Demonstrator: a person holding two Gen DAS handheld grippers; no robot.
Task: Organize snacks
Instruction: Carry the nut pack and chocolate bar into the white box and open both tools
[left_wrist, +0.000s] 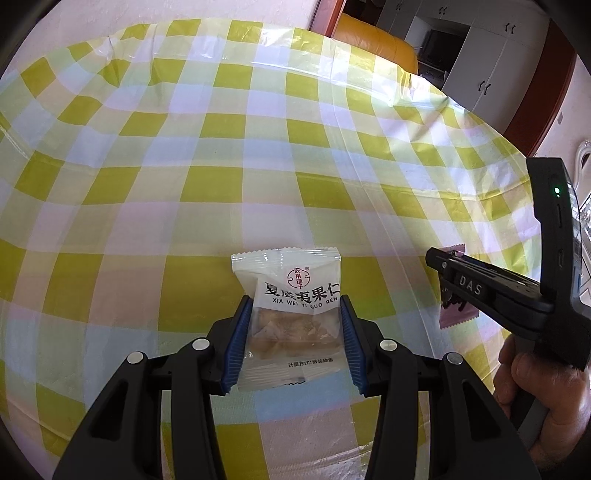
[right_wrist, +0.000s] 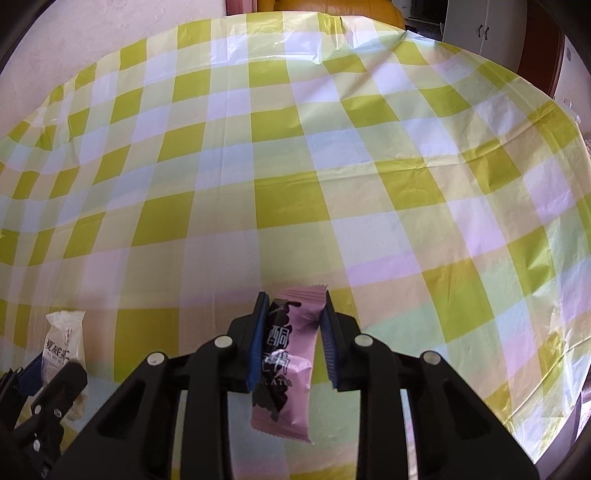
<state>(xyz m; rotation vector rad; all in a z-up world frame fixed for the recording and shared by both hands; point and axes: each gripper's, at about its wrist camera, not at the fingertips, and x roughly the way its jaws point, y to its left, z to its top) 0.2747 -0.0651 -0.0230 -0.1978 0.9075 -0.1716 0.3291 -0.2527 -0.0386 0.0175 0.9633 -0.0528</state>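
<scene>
My left gripper (left_wrist: 294, 306) is shut on a white snack packet (left_wrist: 291, 273) with black lettering. Its blue pads press both sides and the packet's top sticks out past the tips. My right gripper (right_wrist: 294, 306) is shut on a pink snack packet (right_wrist: 295, 354) with dark print, which sits twisted between the blue pads and hangs down below them. In the left wrist view the right gripper (left_wrist: 448, 291) is at the right edge, held by a hand (left_wrist: 546, 391), with the pink packet (left_wrist: 458, 319) under its tips. In the right wrist view the white packet (right_wrist: 64, 332) shows at the lower left.
A yellow, green and white checked plastic tablecloth (left_wrist: 221, 166) covers the table under both grippers. Beyond its far edge stands an orange cushioned seat (left_wrist: 373, 44). White cabinets (left_wrist: 480, 55) stand at the back right. The table's right edge (right_wrist: 554, 369) drops off near my right gripper.
</scene>
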